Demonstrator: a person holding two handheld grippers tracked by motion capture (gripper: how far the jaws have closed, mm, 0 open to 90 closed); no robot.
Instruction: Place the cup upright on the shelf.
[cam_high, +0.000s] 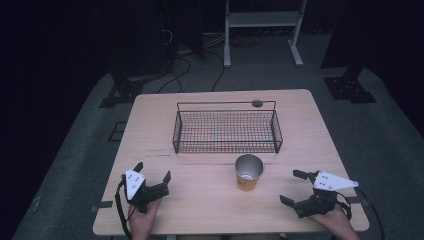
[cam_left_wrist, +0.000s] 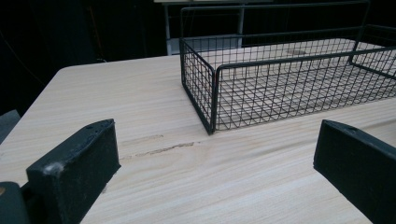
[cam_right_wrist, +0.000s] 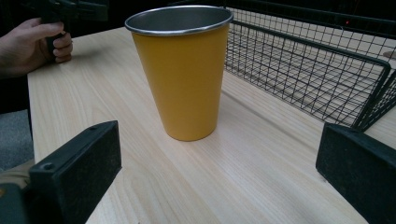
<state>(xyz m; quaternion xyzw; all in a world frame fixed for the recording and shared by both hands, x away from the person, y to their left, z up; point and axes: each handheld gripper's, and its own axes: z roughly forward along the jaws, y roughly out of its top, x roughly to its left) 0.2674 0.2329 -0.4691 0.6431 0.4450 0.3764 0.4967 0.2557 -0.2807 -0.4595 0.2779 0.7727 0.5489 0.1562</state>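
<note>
Currently both sets of jaws wide apart, holding nothing: left gripper and right gripper low over tabletop. Yellow cup upright, metal rim, steel inside, standing just before wire basket, between grippers. Right gripper view: cup wall plain yellow, left hand behind it.
</note>
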